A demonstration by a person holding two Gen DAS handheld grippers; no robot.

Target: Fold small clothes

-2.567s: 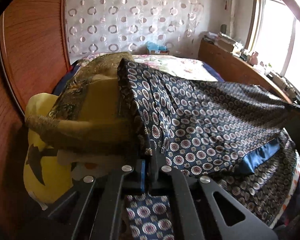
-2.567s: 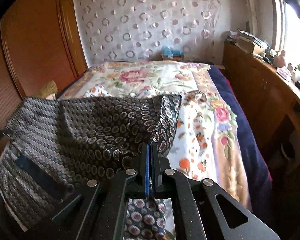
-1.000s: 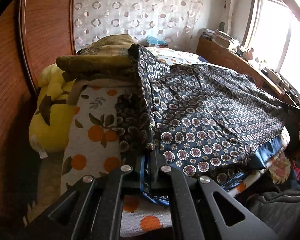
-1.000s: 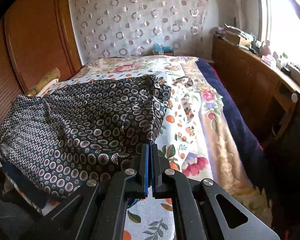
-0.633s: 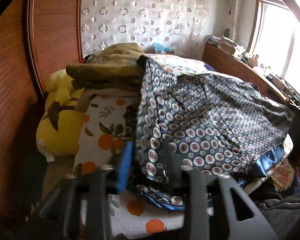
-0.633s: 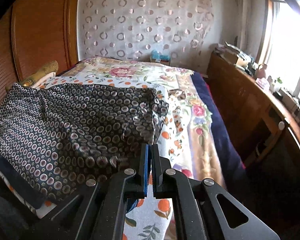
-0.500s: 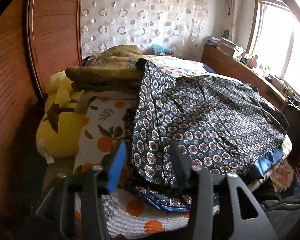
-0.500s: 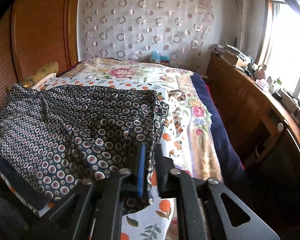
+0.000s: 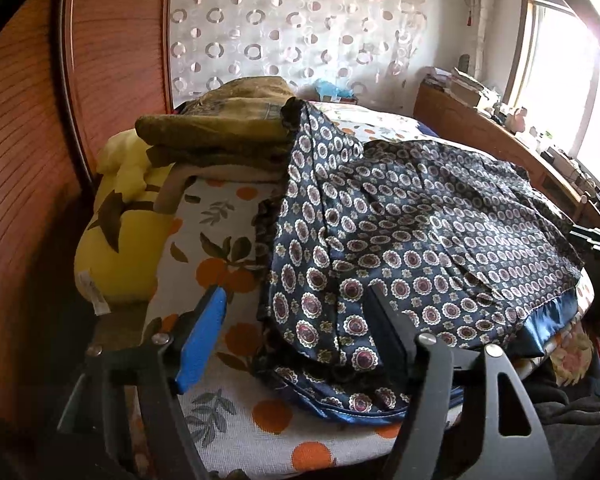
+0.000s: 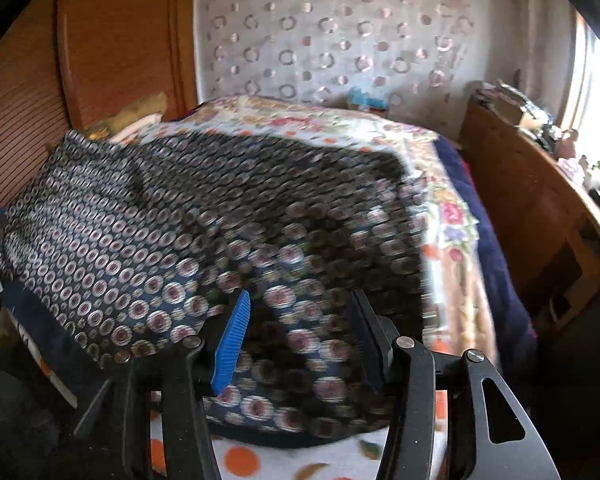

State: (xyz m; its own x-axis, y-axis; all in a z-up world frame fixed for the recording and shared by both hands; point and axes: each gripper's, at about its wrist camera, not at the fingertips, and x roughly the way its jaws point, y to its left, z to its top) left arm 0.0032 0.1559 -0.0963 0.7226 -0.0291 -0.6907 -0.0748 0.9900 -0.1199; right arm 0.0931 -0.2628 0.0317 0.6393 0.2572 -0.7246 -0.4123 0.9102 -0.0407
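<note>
While the patterned navy garment (image 9: 420,232) lay spread across the bed (image 9: 236,408), both tongs stood released, jaws wide apart and gripping nothing. The left gripper (image 9: 296,332) hovered at the garment's near corner, where its blue hem met the orange-print sheet; bare sheet showed to its left, bounded by a yellow pillow (image 9: 116,232) and wooden headboard (image 9: 16,184). Folded olive blankets (image 9: 220,128) touched the garment's far-left edge. From the right wrist, blurred, the right gripper (image 10: 300,336) straddled the opposite near corner; this view alone showed floral bedspread (image 10: 452,216) beyond the garment (image 10: 180,216) and a wooden dresser (image 10: 540,200) alongside.
</note>
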